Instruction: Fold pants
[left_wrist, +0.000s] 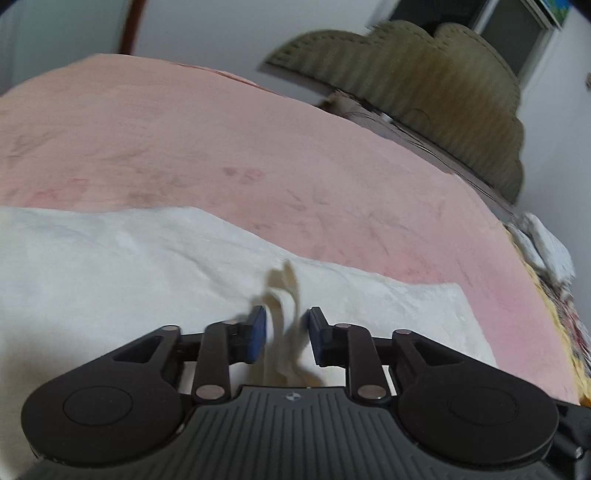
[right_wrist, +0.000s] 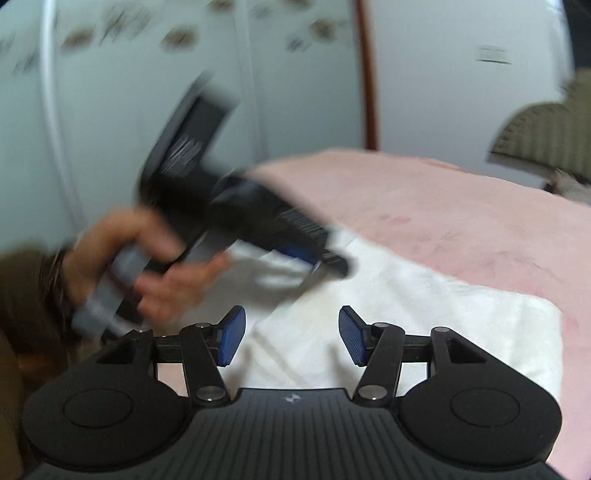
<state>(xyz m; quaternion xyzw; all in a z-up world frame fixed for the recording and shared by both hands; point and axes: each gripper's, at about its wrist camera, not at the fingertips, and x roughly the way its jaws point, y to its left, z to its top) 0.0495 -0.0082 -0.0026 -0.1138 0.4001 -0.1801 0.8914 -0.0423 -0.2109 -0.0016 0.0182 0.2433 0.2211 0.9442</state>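
Apparently mid-fold, the left gripper (left_wrist: 284, 334) stood parted around a cream drawstring (left_wrist: 286, 295), unclamped; the right gripper (right_wrist: 291, 334) hung released over the white pants (right_wrist: 424, 314), needing a fresh edge grasp.

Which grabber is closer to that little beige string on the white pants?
Left. The left gripper has the beige drawstring right between its open fingers. The right gripper hovers open over the white pants, no string between its fingers.

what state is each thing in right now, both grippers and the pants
left gripper: jaws apart, cream drawstring loose between the pads
right gripper: open, nothing between the pads
white pants: lying folded and flat on the pink bedspread
left hand: wrapped round its gripper handle, blurred
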